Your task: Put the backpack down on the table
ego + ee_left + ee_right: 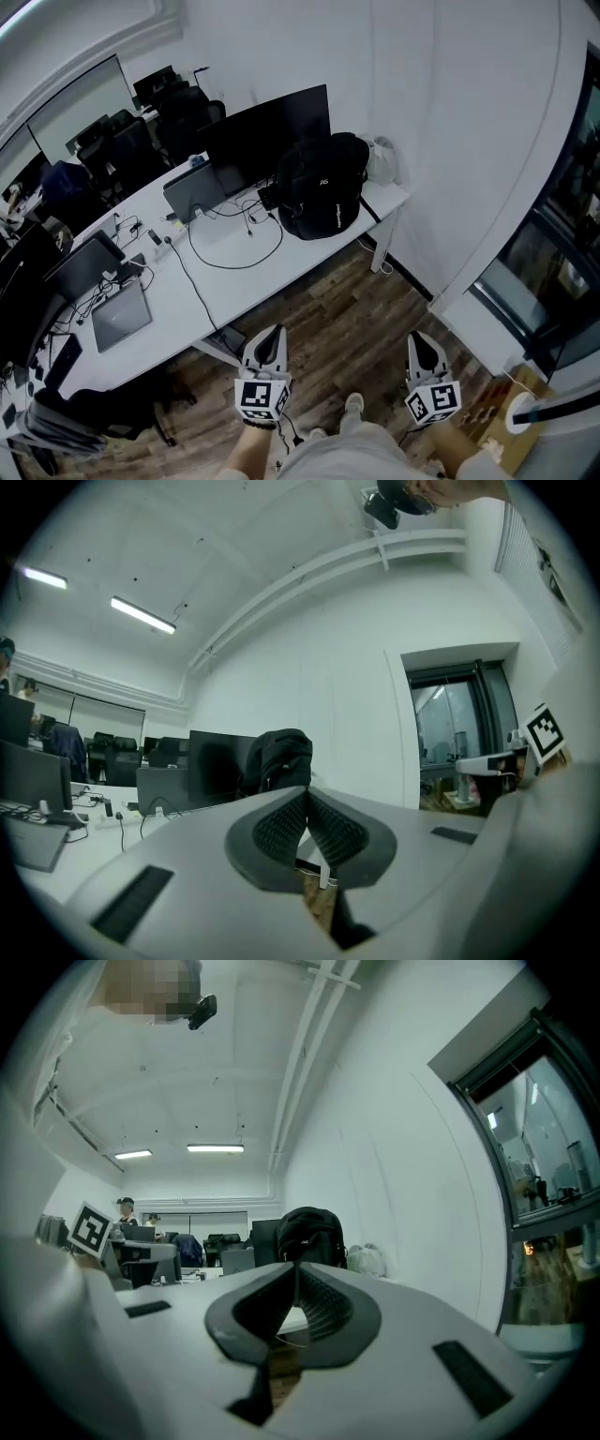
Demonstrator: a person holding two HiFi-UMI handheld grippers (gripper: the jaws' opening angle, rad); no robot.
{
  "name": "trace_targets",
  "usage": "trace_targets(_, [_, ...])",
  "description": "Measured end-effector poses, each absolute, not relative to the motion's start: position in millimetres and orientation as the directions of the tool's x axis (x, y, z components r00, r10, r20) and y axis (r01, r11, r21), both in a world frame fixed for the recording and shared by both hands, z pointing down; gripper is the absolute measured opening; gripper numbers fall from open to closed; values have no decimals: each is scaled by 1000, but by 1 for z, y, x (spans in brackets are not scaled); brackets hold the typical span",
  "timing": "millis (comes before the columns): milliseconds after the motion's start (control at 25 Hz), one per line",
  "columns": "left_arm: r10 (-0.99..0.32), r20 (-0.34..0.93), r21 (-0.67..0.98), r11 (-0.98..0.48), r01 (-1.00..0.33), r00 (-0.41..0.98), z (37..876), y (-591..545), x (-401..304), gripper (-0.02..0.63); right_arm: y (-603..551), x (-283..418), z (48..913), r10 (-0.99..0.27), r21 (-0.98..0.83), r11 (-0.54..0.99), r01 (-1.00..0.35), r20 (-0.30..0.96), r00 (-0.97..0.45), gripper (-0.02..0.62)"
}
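Note:
The black backpack (322, 186) stands upright on the right end of the long white table (234, 272), against a dark monitor. It also shows beyond the jaws in the left gripper view, backpack (279, 757), and in the right gripper view, backpack (309, 1235). My left gripper (271, 337) and right gripper (423, 342) hang over the wood floor, well short of the table, both pointing level toward it. Each one's jaws meet at the tips with nothing between them.
A large monitor (272, 134), laptops (120, 317), and looping cables (236, 246) cover the table. Black office chairs (122, 141) stand behind it. A white wall (450, 141) and a glass door (562, 253) close the right side. The person's shoes (353, 405) are on the wood floor.

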State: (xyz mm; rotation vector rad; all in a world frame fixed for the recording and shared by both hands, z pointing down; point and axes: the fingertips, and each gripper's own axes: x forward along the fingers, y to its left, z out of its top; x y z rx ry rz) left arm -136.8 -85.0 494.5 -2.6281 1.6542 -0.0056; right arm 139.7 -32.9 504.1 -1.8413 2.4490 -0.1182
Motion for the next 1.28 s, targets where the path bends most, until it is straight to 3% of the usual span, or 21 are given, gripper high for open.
trace_targets(400, [-899,-71,60,-436,-898,432,488,-30,-157,9,41,134,483,-976,-122,217,-969,-55,-211,26])
trace_targets(1280, [-889,-71,-12,-453,-891,453,455,9,-88,9,55,158,466,-954,-144,297,-944,-78,-289,14])
